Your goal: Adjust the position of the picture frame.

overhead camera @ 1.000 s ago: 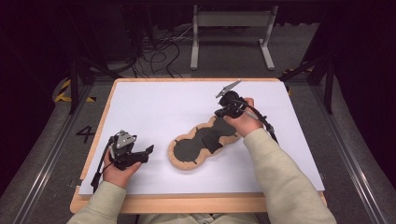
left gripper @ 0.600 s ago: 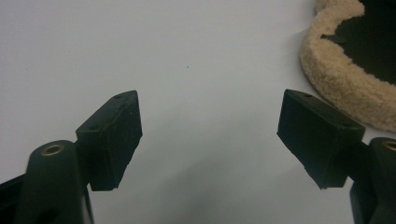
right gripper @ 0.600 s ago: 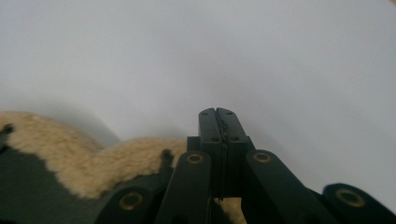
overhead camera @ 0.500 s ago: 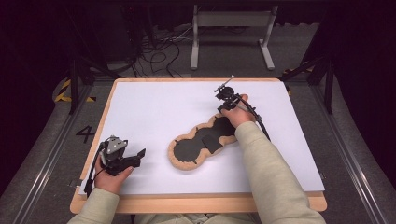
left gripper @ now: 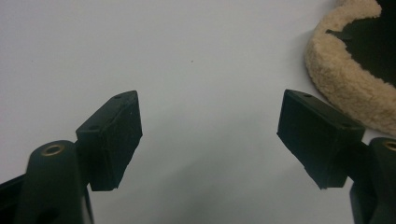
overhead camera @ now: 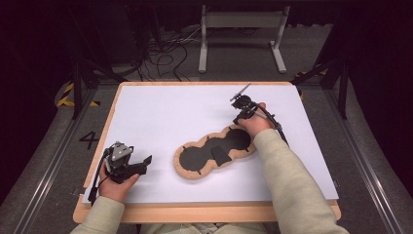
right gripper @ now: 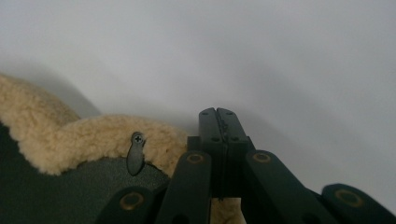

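Hands low at the near edge: left gripper sits with jaws spread wide on nothing, bare white table ahead. Mid-table lies the fleece-rimmed dark pad. At its far end the right gripper shows jaws pressed together, just beside the fleece rim.

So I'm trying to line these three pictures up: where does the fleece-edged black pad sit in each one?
High view: the fleece-edged pad lies at centre, slanting from lower left up to the right hand.
Left gripper view: its fleece rim curves through the top right corner.
Right gripper view: it lies at lower left, running under the shut right tool.
Shared landmark: the white tabletop beneath it.
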The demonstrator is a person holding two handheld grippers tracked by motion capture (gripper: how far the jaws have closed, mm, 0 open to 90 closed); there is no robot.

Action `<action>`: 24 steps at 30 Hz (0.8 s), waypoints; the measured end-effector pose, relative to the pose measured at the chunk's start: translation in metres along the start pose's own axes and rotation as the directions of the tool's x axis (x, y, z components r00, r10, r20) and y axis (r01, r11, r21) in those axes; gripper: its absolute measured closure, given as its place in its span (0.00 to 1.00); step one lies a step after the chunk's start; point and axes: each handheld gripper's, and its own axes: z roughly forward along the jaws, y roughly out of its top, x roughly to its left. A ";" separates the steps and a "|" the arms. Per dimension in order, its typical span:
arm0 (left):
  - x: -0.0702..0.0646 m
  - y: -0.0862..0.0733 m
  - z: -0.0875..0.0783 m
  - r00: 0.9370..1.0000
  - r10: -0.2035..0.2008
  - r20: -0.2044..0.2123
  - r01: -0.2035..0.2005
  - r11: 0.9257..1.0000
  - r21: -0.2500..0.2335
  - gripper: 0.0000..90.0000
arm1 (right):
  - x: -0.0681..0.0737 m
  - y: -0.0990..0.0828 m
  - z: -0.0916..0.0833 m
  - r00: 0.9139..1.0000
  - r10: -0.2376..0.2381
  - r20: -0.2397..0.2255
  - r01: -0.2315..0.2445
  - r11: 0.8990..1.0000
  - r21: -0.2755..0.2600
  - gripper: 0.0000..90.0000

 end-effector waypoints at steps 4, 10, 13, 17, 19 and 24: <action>-0.004 0.005 0.005 1.000 0.007 0.019 -0.007 1.000 -0.005 0.26 | 0.008 -0.019 -0.008 1.000 -0.022 0.007 0.022 1.000 0.015 1.00; -0.011 0.013 0.009 0.998 0.029 0.063 -0.028 1.000 -0.010 0.32 | 0.017 -0.043 -0.018 0.999 -0.036 -0.010 0.036 0.999 0.021 1.00; -0.016 0.018 0.008 0.992 0.052 0.112 -0.051 0.999 -0.017 0.40 | 0.022 -0.053 -0.023 0.999 -0.045 -0.015 0.045 0.999 0.025 1.00; -0.023 0.024 0.005 0.980 0.099 0.172 -0.095 0.995 -0.032 0.59 | 0.025 -0.062 -0.029 0.998 -0.056 0.004 0.056 0.998 -0.012 1.00; -0.031 0.028 0.002 0.962 0.117 0.248 -0.110 0.993 -0.039 0.77 | 0.025 -0.069 -0.036 0.998 -0.058 0.039 0.061 0.995 -0.082 0.99; -0.057 0.035 -0.003 0.890 0.202 0.408 -0.203 0.978 -0.042 0.98 | 0.025 -0.091 -0.061 0.996 -0.035 0.076 0.050 0.977 -0.205 1.00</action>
